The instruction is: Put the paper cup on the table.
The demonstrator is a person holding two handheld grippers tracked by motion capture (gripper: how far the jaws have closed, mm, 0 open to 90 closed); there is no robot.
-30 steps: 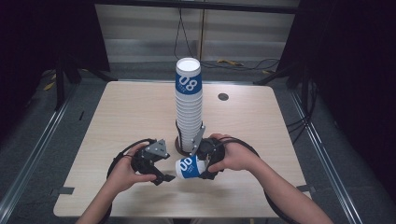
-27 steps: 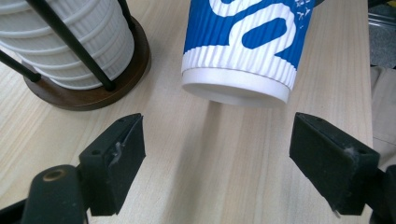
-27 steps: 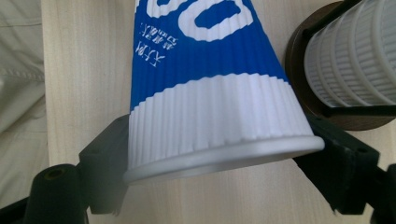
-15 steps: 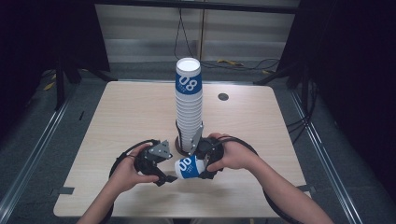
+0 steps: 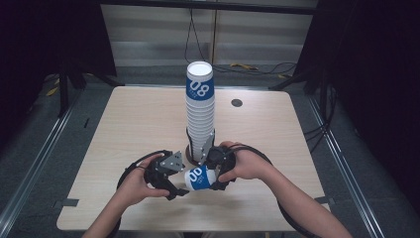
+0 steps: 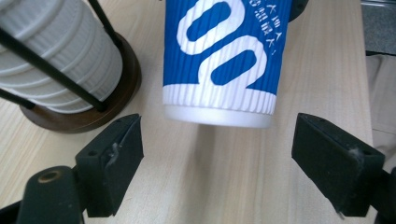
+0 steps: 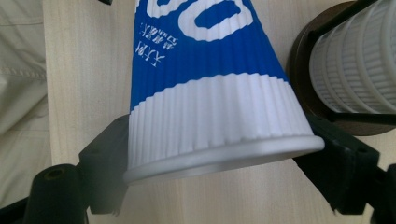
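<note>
Nearest the person, the left gripper [image 5: 179,191] sits low over the table [image 5: 124,124] with its jaws spread wide. They have just been opening, and in the left gripper view the narrow bottom end of the paper cup [image 6: 224,60] lies just ahead of the pads, between their lines but touching neither. The left hand [image 5: 136,183] has let go of that end.

The cup [image 5: 198,177] lies on its side between the two hands, blue-and-white, its wide rim toward the right gripper [image 5: 218,174]. In the right gripper view the jaws are clamped on the rim end of the cup [image 7: 205,93], one pad on each side of the white ribbed band, and the rim looks slightly squeezed out of round.

Just behind, touching nothing, stands the tall stack of cups [image 5: 200,119] in a wire holder with a dark round base [image 6: 93,116]. Farther back on the table lies a small dark disc [image 5: 236,103].

The main risk, as I judge it, is the one-sided hold: with only the rim pinched, the cup may swing, slip out or crumple if the right hand presses harder. The stack is close too, so a sweep of the free end or of either hand could knock the holder and topple the tower. Lifting the cup toward the top of the stack calls for a steady, level carry.
</note>
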